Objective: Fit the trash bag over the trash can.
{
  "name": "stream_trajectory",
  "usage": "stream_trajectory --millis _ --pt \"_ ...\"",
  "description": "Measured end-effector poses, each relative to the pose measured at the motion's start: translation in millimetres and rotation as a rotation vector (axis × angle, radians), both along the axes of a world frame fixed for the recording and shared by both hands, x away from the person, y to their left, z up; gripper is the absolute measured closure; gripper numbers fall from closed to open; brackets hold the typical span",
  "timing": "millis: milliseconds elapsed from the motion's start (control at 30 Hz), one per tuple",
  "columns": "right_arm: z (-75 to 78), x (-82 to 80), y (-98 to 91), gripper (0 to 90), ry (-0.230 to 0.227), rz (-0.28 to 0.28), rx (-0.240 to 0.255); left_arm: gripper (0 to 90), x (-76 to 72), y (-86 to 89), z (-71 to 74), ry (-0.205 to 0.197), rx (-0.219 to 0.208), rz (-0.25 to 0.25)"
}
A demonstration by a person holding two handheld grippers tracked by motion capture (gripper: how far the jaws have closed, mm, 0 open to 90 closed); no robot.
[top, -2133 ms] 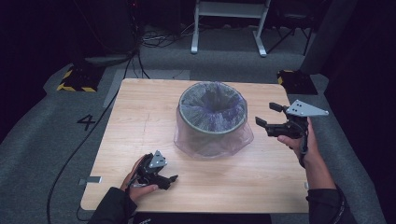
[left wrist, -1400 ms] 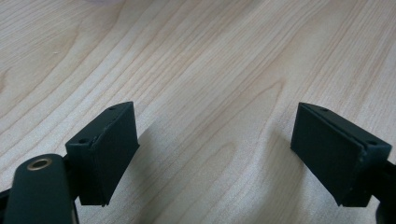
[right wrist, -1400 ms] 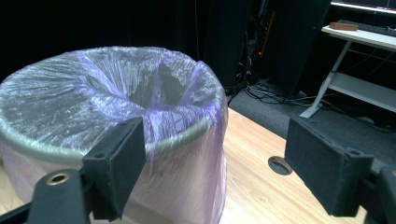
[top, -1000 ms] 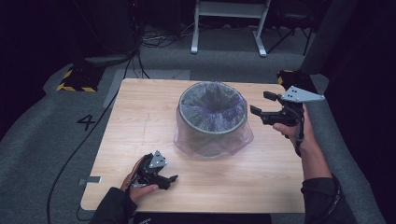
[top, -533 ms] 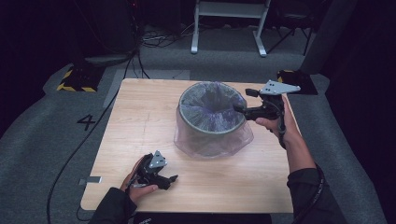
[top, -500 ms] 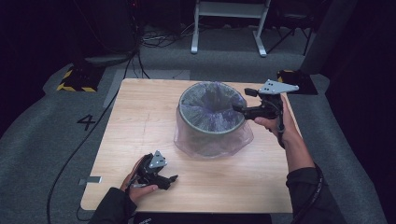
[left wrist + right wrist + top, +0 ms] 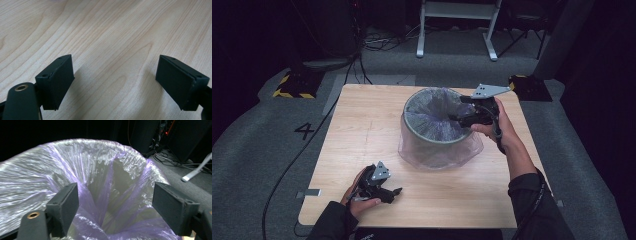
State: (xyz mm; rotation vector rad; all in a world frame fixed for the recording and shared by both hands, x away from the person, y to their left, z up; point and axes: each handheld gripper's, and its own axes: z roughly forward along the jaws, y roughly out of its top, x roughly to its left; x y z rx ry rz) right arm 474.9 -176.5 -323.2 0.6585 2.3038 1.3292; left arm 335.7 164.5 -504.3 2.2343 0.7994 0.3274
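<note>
Right gripper: jaws spread wide, empty, positioned over the right rim of the bin. In the right gripper view, the purple bag lining the bin lies directly ahead of and below the jaws, folds gathered between them. The bin stands at centre of the surface. Left gripper: jaws spread, empty, resting low on the surface near its front edge, well apart from the bin.

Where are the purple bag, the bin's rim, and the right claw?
purple bag [image 7: 82, 165], right gripper view, its crinkled inner wall.
bin's rim [image 7: 414, 131], high view, near-left edge.
right claw [image 7: 457, 118], high view, between its tips.
</note>
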Motion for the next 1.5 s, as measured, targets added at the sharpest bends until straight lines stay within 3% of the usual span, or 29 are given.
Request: stream_trajectory --millis 267,367,500,600,700,867,933,1067,1200,1267,1367,1433,1500 --pt "-2.6 0.4 10.1 21.3 0.029 0.037 -0.047 14.4 0.0 0.0 0.0 0.0 0.0 0.0" --pt "-4.9 3.6 13.1 21.8 0.057 0.008 -0.079 14.4 0.0 0.0 0.0 0.0 0.0 0.001" --pt "-8.4 7.4 14.8 21.8 0.09 0.007 -0.097 14.4 0.0 0.1 0.0 0.0 0.0 0.001" --pt "-8.8 7.9 15.9 21.8 0.088 0.017 -0.102 14.4 0.0 0.1 0.0 0.0 0.0 0.001" --pt "-9.3 9.1 15.4 22.0 0.11 0.036 -0.072 14.4 0.0 0.1 0.0 0.0 0.0 0.001" --pt "-9.6 11.0 15.5 21.6 0.132 0.034 -0.084 14.4 0.2 0.1 0.0 -0.001 0.0 0.003" --pt "-8.5 9.9 16.0 21.7 0.092 0.015 -0.103 14.4 0.2 0.1 0.0 -0.001 0.0 0.003" --pt "-5.4 8.9 19.0 21.6 0.069 0.011 -0.113 14.4 0.2 0.2 0.0 -0.001 0.0 0.003" --pt "-1.5 5.9 24.9 21.2 0.053 0.047 -0.103 14.4 0.2 0.2 0.0 -0.001 0.0 0.003" --pt "-0.4 4.7 27.9 21.8 0.076 0.07 -0.086 14.4 0.1 0.2 0.0 -0.001 0.0 0.004" --pt "-1.2 3.8 31.1 22.0 0.103 0.108 -0.116 14.4 0.1 0.1 0.0 -0.001 0.0 0.004" --pt "-3.6 6.0 32.3 22.1 0.15 0.106 -0.143 14.4 0.1 0.2 0.0 -0.001 0.0 0.004" --pt "-6.3 8.5 32.6 22.6 0.167 0.092 -0.169 14.4 0.1 0.2 0.0 -0.001 0.0 0.004"
